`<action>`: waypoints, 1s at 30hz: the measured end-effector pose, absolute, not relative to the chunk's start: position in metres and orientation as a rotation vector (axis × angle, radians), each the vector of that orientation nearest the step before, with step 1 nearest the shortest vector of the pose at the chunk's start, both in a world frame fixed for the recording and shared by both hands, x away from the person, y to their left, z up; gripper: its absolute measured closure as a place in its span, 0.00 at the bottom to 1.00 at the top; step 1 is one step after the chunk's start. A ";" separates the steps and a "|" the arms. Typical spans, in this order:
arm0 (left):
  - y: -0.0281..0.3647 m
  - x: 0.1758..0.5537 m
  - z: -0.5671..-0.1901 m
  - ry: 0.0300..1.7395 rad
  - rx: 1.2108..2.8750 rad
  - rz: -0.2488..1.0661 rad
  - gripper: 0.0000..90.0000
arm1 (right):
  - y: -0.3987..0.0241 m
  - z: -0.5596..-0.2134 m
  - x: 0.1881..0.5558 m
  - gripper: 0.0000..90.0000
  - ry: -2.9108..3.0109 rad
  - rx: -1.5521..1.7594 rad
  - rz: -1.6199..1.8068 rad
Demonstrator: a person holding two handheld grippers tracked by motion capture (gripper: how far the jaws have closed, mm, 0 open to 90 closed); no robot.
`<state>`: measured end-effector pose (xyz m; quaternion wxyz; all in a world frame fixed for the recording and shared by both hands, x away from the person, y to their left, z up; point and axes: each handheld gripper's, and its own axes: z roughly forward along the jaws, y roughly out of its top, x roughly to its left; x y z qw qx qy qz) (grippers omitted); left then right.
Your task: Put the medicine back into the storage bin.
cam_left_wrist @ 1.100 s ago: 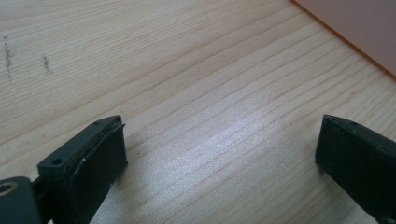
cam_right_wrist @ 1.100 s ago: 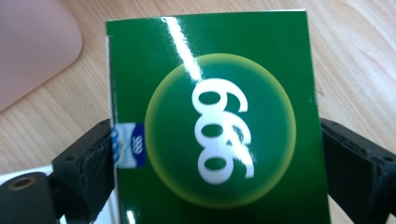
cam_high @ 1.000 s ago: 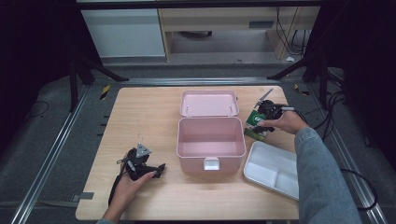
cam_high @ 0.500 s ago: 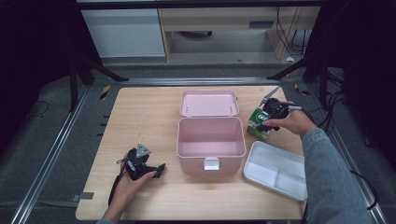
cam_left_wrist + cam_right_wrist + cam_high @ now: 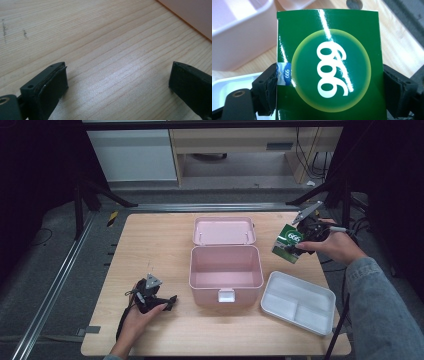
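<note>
You had a pale wooden table (image 5: 150, 250) under both grippers. A pink box (image 5: 210, 295) stood open in the middle of it, just to the left of your right gripper (image 5: 298, 240) and to the right of your left gripper (image 5: 169, 300), its white latch (image 5: 226, 295) facing you. Its pink lid (image 5: 224, 230) lay flat behind it, touching the back edge. A white tray (image 5: 295, 297) with compartments sat nearer to you than your right gripper, just beside the box. Beyond the table, well past both grippers, stood a white cabinet (image 5: 132, 155).
</note>
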<state>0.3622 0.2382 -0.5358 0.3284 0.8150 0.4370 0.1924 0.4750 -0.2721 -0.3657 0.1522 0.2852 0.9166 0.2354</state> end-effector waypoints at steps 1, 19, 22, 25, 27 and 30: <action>0.238 0.362 -0.536 1.144 2.133 0.504 0.01 | -0.271 -0.362 0.473 0.19 2.630 0.812 0.678; 0.238 0.362 -0.536 1.144 2.132 0.504 0.01 | -0.216 -0.304 0.454 0.19 2.650 0.572 0.706; 0.238 0.362 -0.536 1.144 2.132 0.504 0.01 | -0.204 -0.301 0.453 0.19 2.662 0.539 0.704; 0.238 0.362 -0.536 1.144 2.133 0.504 0.01 | -0.193 -0.296 0.452 0.19 2.667 0.508 0.709; 0.238 0.362 -0.536 1.144 2.133 0.504 0.01 | -0.186 -0.294 0.451 0.19 2.667 0.488 0.714; 0.238 0.362 -0.536 1.144 2.132 0.504 0.01 | -0.176 -0.291 0.450 0.19 2.677 0.460 0.714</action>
